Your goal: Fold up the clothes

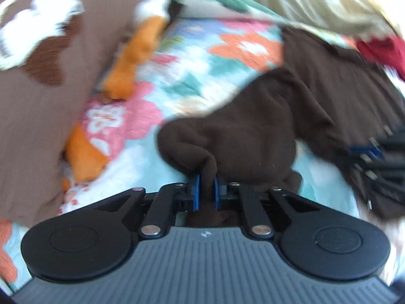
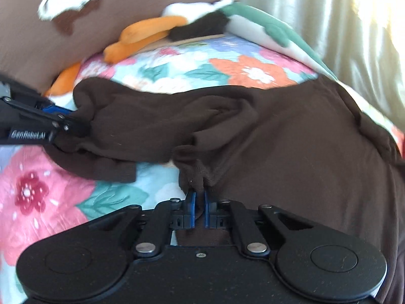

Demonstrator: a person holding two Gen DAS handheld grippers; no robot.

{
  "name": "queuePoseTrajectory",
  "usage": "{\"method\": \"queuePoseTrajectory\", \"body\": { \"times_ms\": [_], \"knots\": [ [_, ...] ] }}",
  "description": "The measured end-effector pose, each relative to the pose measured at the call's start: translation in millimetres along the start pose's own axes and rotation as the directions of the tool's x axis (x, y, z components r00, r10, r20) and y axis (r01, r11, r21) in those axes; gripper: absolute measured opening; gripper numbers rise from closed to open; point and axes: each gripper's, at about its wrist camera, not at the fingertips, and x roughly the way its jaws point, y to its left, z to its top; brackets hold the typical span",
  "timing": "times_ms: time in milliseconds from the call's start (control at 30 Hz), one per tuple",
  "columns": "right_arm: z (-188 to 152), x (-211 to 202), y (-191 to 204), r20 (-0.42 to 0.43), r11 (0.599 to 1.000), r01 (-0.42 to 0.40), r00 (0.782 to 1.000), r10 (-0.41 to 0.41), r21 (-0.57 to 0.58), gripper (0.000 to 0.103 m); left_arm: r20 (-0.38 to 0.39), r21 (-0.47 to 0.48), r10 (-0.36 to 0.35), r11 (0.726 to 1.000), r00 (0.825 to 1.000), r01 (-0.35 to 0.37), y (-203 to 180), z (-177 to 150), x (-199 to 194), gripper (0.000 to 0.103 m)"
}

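A dark brown garment (image 2: 291, 136) lies spread over a floral bedspread (image 2: 227, 71); it also shows in the left wrist view (image 1: 253, 131). My left gripper (image 1: 207, 190) is shut on a bunched fold of the brown garment, and it shows at the left edge of the right wrist view (image 2: 73, 121). My right gripper (image 2: 199, 202) is shut on another pinched fold of the same garment near its lower edge. It appears blurred at the right edge of the left wrist view (image 1: 374, 157).
A brown pillow with white trim (image 1: 38, 50) stands at the left. An orange, green and white plush toy (image 2: 152, 33) lies at the bed's far side. A pale curtain (image 2: 329, 25) hangs behind. A red cloth (image 1: 379, 48) lies at the far right.
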Motion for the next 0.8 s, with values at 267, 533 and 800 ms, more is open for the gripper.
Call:
{"method": "queuePoseTrajectory", "body": {
  "times_ms": [267,533,800],
  "knots": [
    [-1,-36,-6,0.047,1.0,-0.016,0.999,0.016,0.009,0.006,0.316,-0.297,0.259,0.941,0.913,-0.164,64,10,-83,0.008],
    [-5,-17,-12,-0.022,0.999,-0.042,0.999,0.042,-0.011,0.006,0.197,-0.364,0.313,0.903,0.929,-0.227,86,19,-27,0.014],
    [-26,-26,-1,-0.054,0.994,-0.108,0.993,0.107,-0.024,0.041,0.14,-0.241,0.284,0.939,0.949,-0.245,38,17,-21,0.09]
  ]
}}
